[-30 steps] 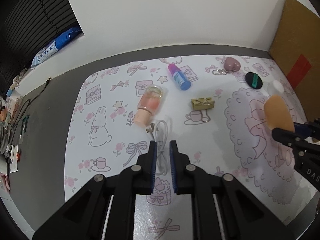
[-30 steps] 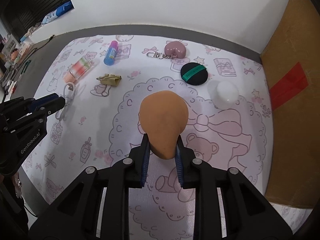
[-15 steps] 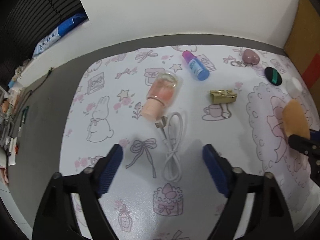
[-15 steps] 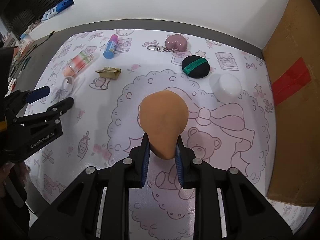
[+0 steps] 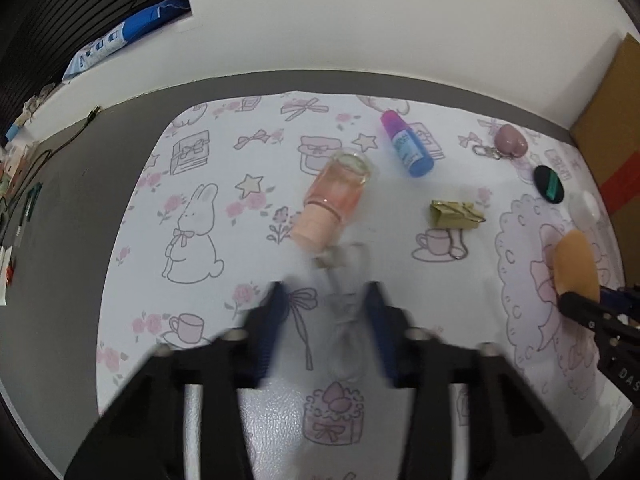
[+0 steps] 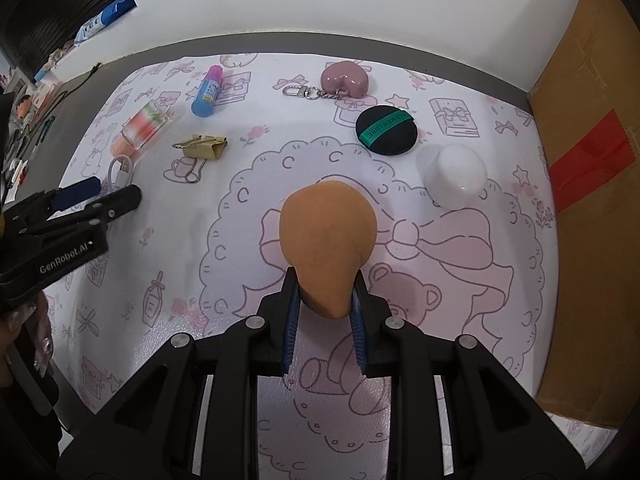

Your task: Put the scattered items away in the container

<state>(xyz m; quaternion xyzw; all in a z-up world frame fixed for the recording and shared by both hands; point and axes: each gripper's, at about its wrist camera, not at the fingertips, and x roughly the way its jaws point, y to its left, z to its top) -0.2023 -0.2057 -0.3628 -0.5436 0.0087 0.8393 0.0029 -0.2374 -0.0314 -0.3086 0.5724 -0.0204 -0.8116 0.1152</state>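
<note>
A white USB cable (image 5: 346, 320) (image 6: 122, 168) lies coiled on the patterned mat (image 5: 208, 320). My left gripper (image 5: 326, 292) (image 6: 118, 191) points down over it. Its jaws are closing, blurred, with the cable between them and a gap still showing on the left side. My right gripper (image 6: 326, 276) (image 5: 580, 304) is shut on the narrow end of an orange makeup sponge (image 6: 328, 232) (image 5: 576, 260) and holds it above the mat's bear drawing.
Lying on the mat are a pink-corked glass bottle (image 5: 340, 192), a blue tube (image 5: 408, 148), a gold binder clip (image 5: 456, 214), a heart keychain (image 6: 344, 80), a black puff (image 6: 386, 130) and a white dome (image 6: 456, 180). A cardboard box (image 6: 592, 160) stands at the right.
The left gripper went from shut to wide open, sank toward the cable, and its jaws have now come in around it. The right gripper and sponge stayed put.
</note>
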